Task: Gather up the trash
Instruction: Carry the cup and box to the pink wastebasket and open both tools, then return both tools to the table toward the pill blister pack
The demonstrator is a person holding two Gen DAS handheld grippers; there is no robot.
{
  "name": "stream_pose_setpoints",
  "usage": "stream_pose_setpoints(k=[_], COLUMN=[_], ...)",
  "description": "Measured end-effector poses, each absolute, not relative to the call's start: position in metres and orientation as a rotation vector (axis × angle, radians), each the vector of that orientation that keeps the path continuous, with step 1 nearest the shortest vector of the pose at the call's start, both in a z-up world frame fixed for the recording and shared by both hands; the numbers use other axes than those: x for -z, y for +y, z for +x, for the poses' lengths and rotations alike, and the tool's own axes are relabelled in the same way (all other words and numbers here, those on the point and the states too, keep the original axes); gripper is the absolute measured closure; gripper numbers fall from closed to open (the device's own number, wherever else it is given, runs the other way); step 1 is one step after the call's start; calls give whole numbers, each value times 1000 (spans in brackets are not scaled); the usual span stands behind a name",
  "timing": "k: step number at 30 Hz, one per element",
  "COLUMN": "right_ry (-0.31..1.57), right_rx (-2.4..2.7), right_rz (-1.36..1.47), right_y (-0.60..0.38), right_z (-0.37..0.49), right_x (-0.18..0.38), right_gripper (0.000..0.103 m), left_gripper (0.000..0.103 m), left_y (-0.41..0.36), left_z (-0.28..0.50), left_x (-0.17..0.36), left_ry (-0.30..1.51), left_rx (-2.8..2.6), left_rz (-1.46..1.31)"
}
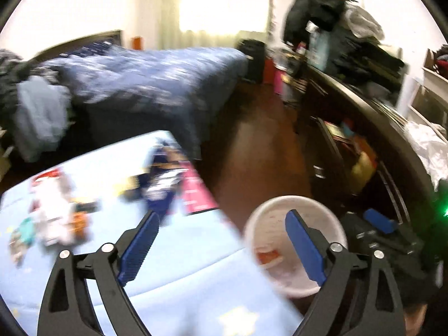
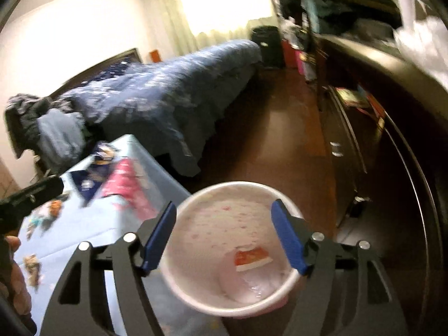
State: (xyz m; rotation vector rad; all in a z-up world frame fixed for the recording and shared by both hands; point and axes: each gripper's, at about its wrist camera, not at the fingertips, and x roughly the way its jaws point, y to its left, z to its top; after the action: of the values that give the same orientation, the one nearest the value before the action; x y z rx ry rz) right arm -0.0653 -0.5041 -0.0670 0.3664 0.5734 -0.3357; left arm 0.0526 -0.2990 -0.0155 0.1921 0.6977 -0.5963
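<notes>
My right gripper [image 2: 224,235] is shut on a large white paper cup [image 2: 212,224] with pink stains and a red-and-white wrapper [image 2: 252,256] inside; its blue pads [image 2: 159,238] press the cup's two sides. The cup is held off the table's right edge, over the floor. In the left wrist view the cup [image 1: 274,224] shows at lower right, with the right gripper's blue pad [image 1: 380,219] beside it. My left gripper [image 1: 221,246] is open and empty above the light blue tablecloth [image 1: 179,280]. Crumpled wrappers and paper scraps [image 1: 53,221] lie on the cloth at left.
A blue-and-white packet [image 1: 162,179] and a pink leaflet [image 1: 196,193] lie on the table. A bed with a dark blue quilt [image 1: 145,81] stands behind. A dark cabinet with open shelves [image 1: 350,151] runs along the right. Brown wooden floor [image 1: 257,145] lies between.
</notes>
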Motion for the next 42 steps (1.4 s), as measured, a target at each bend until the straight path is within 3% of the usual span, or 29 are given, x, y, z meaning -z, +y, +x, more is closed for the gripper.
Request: stream_pose_setpoints(k=[9, 19, 31, 42], right_ry=[561, 615, 657, 672], right_rx=[94, -53, -88, -128], right_rz=[201, 71, 40, 39], right_y=[-383, -289, -263, -247], right_z=[-47, -17, 1, 11], right_x=[22, 16, 17, 14], right_gripper=[16, 16, 16, 16], left_gripper=[7, 7, 7, 4], left_y=[-159, -43, 2, -1], left_z=[50, 107, 198, 224], left_x=[8, 39, 86, 101], left_ry=[638, 730, 882, 929], left_rx=[300, 143, 334, 483], left_rz=[200, 130, 167, 284])
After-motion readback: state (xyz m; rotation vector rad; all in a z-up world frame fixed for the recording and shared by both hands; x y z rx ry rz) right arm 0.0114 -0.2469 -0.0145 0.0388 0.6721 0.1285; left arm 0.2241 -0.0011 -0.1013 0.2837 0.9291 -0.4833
